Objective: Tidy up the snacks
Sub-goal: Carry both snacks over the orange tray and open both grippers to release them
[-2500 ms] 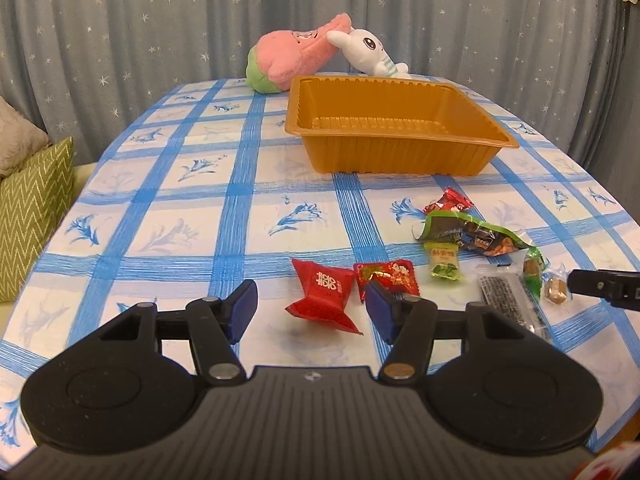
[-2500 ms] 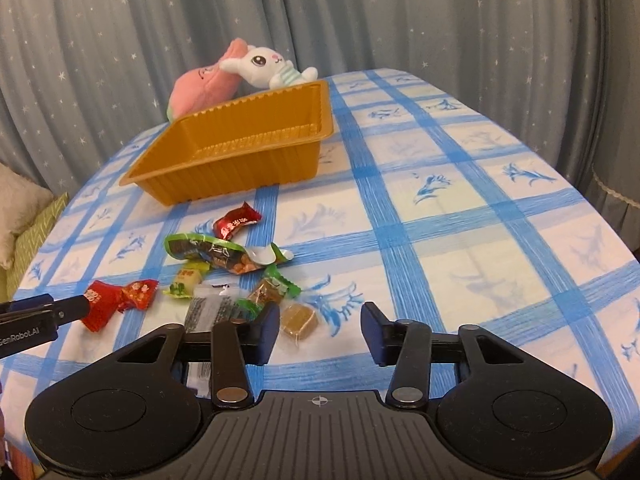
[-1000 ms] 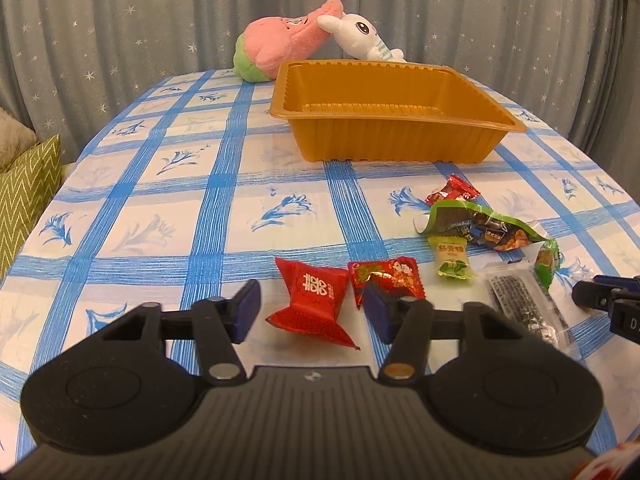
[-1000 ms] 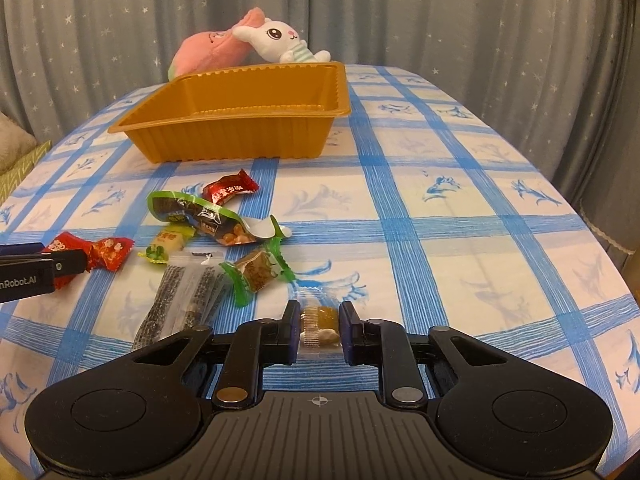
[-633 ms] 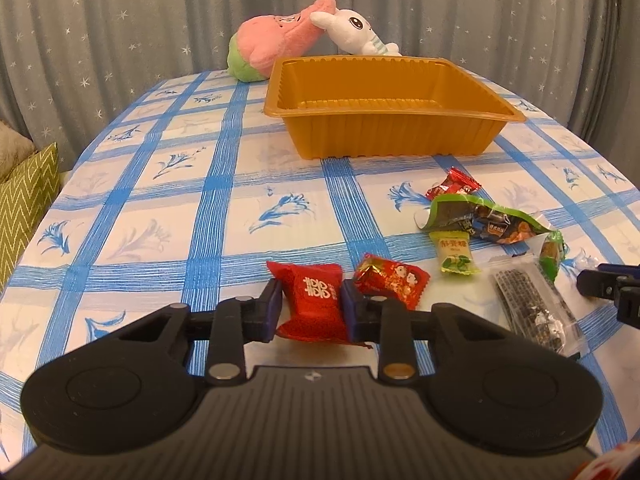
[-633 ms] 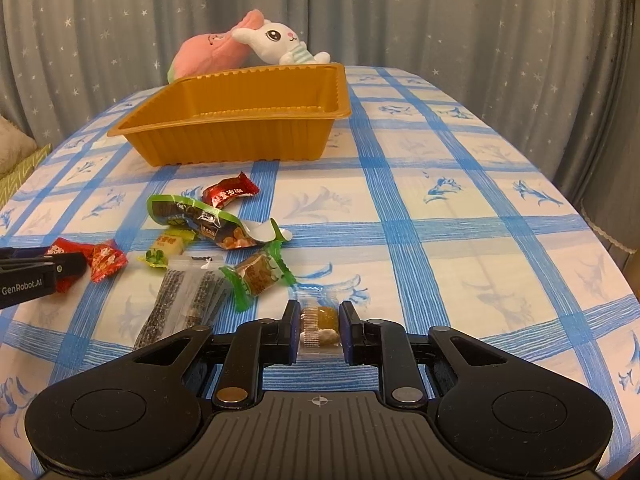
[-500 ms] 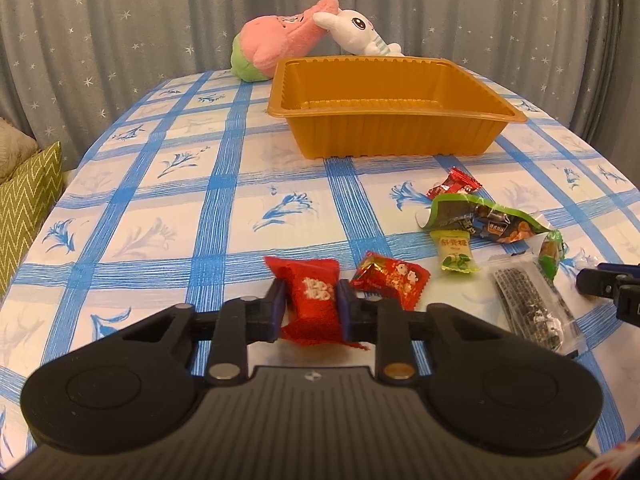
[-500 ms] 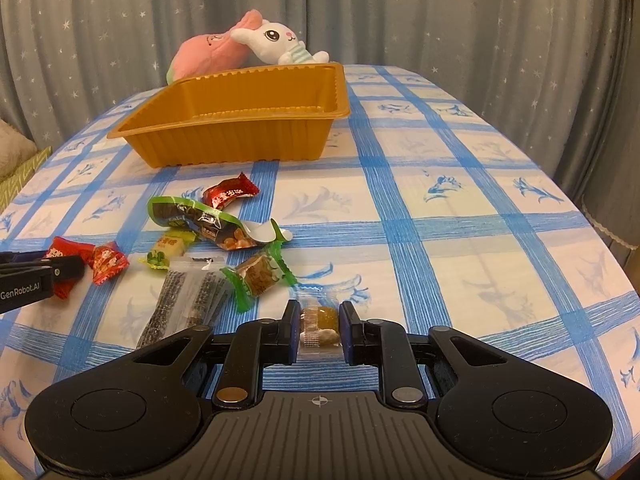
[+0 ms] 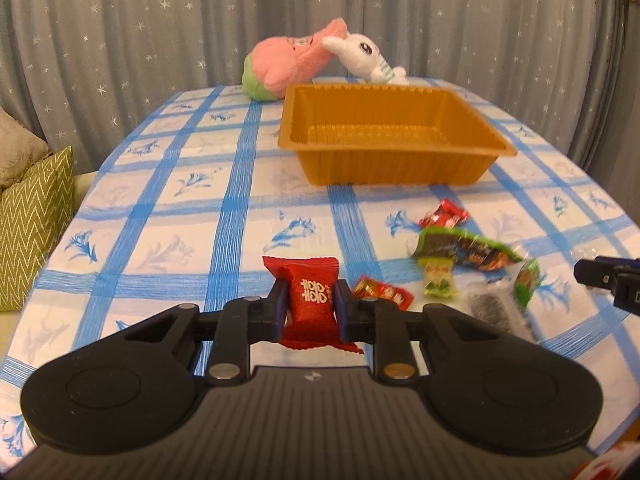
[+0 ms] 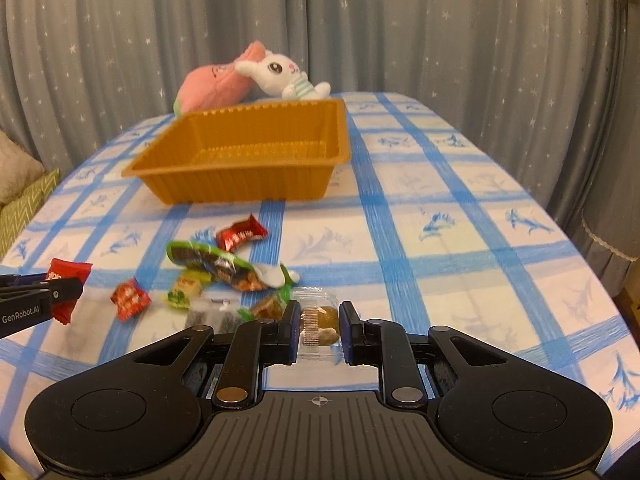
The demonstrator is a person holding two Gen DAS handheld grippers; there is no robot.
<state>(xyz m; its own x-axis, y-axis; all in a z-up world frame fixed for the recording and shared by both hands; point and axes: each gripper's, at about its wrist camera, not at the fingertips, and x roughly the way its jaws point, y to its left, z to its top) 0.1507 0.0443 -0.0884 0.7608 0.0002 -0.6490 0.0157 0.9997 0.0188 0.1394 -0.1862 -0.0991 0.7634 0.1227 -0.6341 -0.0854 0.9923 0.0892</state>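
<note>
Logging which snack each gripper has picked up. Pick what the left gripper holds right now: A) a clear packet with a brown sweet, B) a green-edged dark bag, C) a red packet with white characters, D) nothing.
C: the left gripper is shut on the red packet, white characters facing the camera; the clear packet sits in the right gripper.
</note>
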